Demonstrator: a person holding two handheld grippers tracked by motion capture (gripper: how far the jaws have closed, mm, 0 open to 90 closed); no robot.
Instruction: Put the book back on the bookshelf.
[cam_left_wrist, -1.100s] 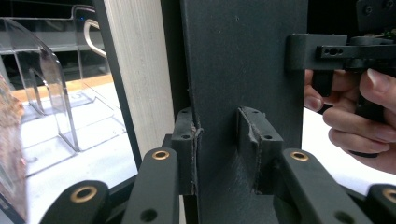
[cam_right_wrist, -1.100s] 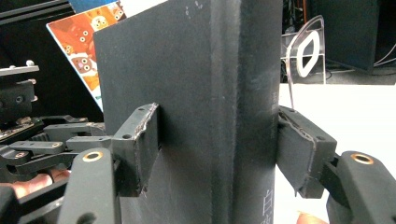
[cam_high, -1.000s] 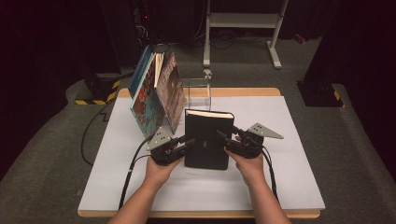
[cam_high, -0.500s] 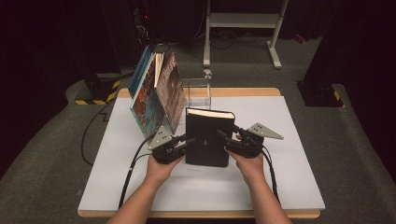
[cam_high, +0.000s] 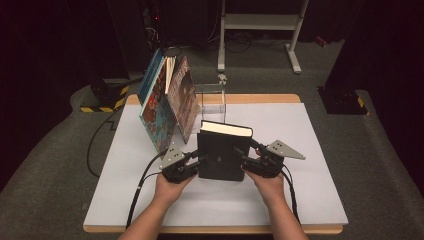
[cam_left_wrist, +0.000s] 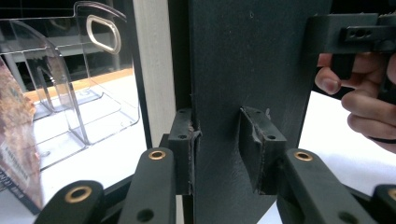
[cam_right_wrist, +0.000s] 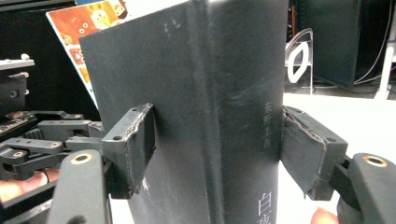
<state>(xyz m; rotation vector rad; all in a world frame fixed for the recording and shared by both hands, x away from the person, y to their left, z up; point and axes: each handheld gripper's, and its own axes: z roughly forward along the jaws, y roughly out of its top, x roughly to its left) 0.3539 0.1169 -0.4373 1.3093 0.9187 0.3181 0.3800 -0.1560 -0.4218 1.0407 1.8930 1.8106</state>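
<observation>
- Right gripper (cam_high: 251, 159) jaws have just been opening. The book (cam_high: 222, 150) is between them at its spine edge, but in the right gripper view the pads (cam_right_wrist: 132, 149) stand slightly off the cover on both sides. Reads as a release, not a grip.
- Left gripper (cam_high: 196, 162) is narrowly set and clamped on the front cover (cam_left_wrist: 224, 154) alone, near its free edge: one pad inside the cover, one outside, both pressing.
- Otherwise the scene matches the earlier high views: book upright at table (cam_high: 310, 130) centre, neither hand displaced.
- Judgement: support is passing to the left gripper alone. A hold on one cover will not steady the block well; the book could swing open or tip.
- Book location: standing on its lower edge, at 6 o'clock from the clear stand (cam_high: 210, 97), and at 4 o'clock from the picture books (cam_high: 167, 100) leaning at the table's 11 o'clock.
- Pose: both forearms enter from 6 o'clock. Left hand (cam_high: 167, 185) sits at the book's 8 o'clock, right hand (cam_high: 270, 185) at its 4 o'clock; both grippers are held level, jaws pointing inward at the book.
</observation>
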